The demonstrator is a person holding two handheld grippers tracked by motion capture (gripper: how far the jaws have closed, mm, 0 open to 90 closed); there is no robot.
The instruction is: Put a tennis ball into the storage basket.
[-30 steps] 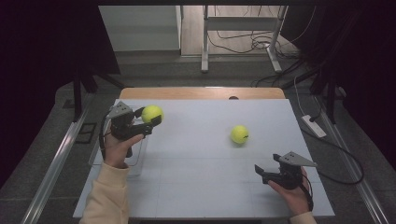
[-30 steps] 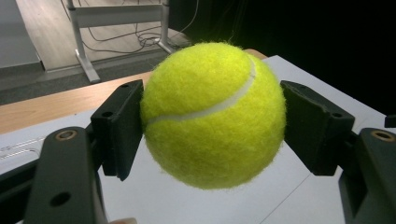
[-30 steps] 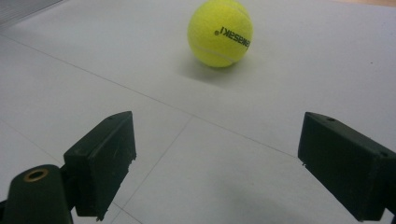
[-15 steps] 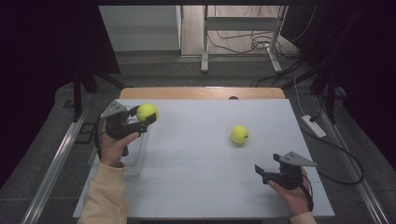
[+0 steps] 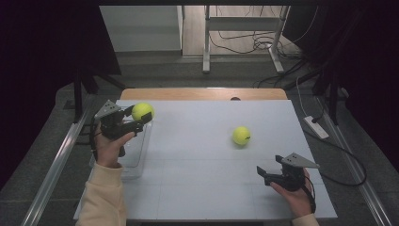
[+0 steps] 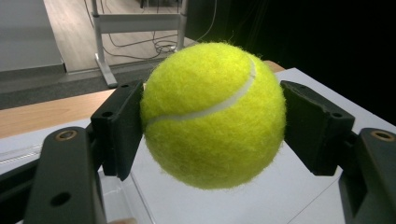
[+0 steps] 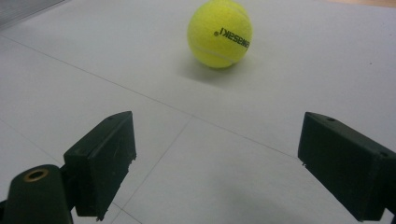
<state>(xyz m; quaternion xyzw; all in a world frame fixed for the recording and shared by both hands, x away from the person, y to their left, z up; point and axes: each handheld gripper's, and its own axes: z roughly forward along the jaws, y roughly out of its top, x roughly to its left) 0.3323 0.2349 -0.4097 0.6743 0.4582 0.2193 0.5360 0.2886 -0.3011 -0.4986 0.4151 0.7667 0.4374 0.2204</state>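
L gripper [image 5: 141,117] clamped on a ball [image 5: 142,111], held up over a clear bin [image 5: 136,162] at table's [image 5: 197,188] left edge. R gripper [image 5: 261,172] jaws wide, nothing between, low over table near right front. White tabletop, wood strip at far edge; dark room, cables on floor behind. Bin hard to make out. Second ball [image 5: 241,135] lies on table, well ahead of R gripper.

Our two hands, each with a gripper

Our left gripper [image 5: 140,117] is clamped and raised at the far left; our right gripper [image 5: 261,173] rests low at near right, jaws wide apart.
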